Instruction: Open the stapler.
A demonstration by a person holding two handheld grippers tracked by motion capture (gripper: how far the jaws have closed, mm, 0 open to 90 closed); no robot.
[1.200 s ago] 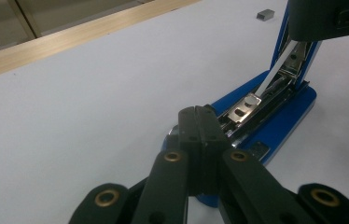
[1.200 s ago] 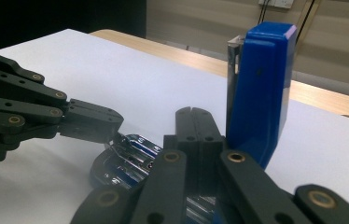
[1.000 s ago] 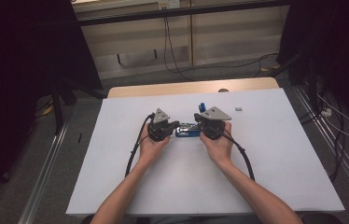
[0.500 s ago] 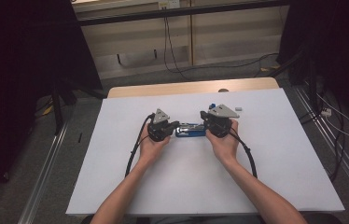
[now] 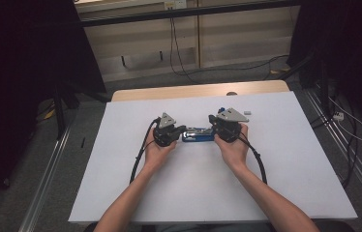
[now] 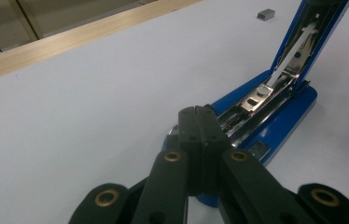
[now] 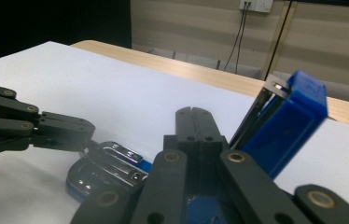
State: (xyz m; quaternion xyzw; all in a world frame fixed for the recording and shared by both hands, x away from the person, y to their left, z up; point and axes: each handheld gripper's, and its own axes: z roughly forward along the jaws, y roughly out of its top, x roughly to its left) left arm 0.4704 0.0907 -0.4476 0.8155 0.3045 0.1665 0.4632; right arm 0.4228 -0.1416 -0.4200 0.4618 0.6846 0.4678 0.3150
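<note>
A blue stapler (image 5: 198, 135) lies mid-table between the two grippers, its lid (image 7: 284, 126) swung up and the metal staple channel (image 6: 275, 88) bare. My left gripper (image 5: 184, 131) is shut, its tips (image 6: 199, 116) resting on the stapler's front end. In the right gripper view it (image 7: 46, 130) reaches in from the left over the chrome front. My right gripper (image 5: 214, 132) is shut too, its tips (image 7: 194, 116) over the base beside the raised lid. Nothing shows between either pair of jaws.
A small grey block of staples (image 5: 247, 112) lies on the white table (image 5: 193, 193) behind the right gripper, also far off (image 6: 266, 15). A wooden strip (image 5: 193, 91) runs along the table's far edge. Cables trail from both grippers toward the person.
The right gripper has shifted to the right, away from the left one, baring more of the stapler between them. The left gripper has stayed put.
</note>
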